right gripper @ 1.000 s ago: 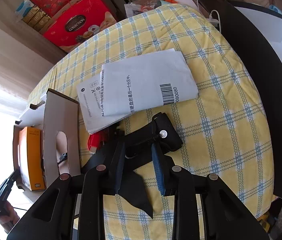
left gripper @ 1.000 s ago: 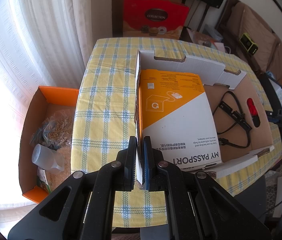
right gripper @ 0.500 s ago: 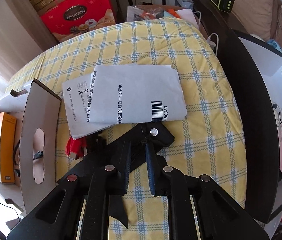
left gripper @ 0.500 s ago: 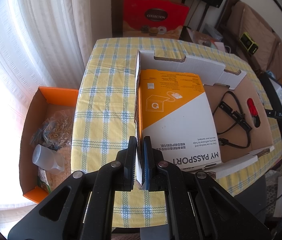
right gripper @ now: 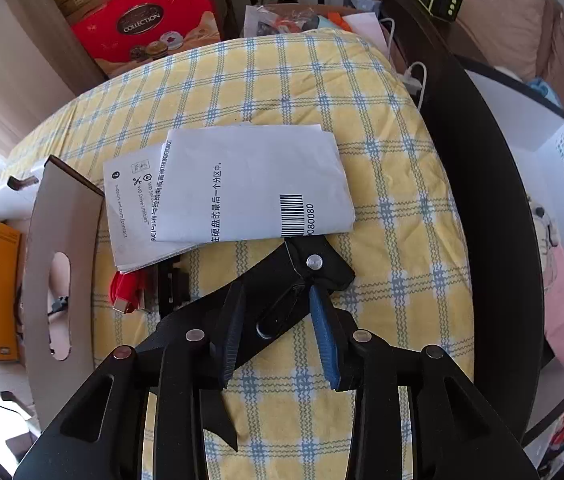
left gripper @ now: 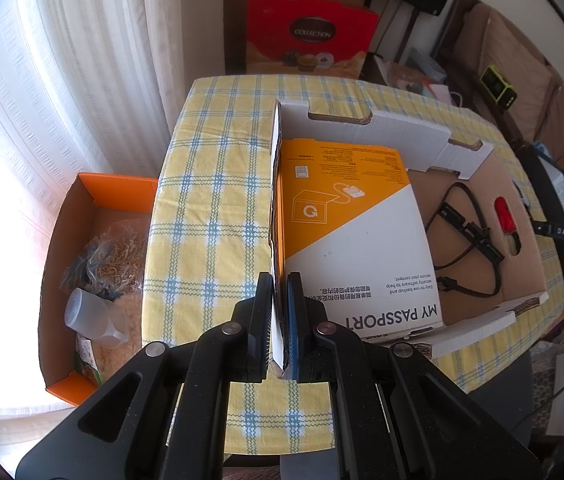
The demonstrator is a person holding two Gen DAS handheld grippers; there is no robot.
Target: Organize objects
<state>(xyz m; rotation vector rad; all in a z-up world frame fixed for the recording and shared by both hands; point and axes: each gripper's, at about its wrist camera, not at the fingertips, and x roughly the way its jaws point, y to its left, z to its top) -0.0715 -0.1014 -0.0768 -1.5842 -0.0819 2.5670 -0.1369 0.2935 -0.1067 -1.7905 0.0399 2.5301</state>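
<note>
Two tools divide the work: the left tool [left gripper: 280, 320] pinches the white corrugated cardboard box [left gripper: 366, 132] by its side wall, probably steadying it, while beside that box the right tool [right gripper: 282, 328], spread, straddles a black folding knife [right gripper: 306, 276] on the desk [right gripper: 362, 80].

Our left gripper [left gripper: 280, 312] is clamped on the upright left wall of the white box [left gripper: 378, 128], which sits on the checked table [left gripper: 218, 200]. Inside the box we see the orange-and-white carton [left gripper: 354, 240] against that wall, with a black cable [left gripper: 466, 240] and a red piece [left gripper: 504, 214] lying to its right. Off the table's left edge stands an orange bin [left gripper: 118, 186] holding a bag [left gripper: 110, 256] and a clear cup [left gripper: 96, 318].
</note>
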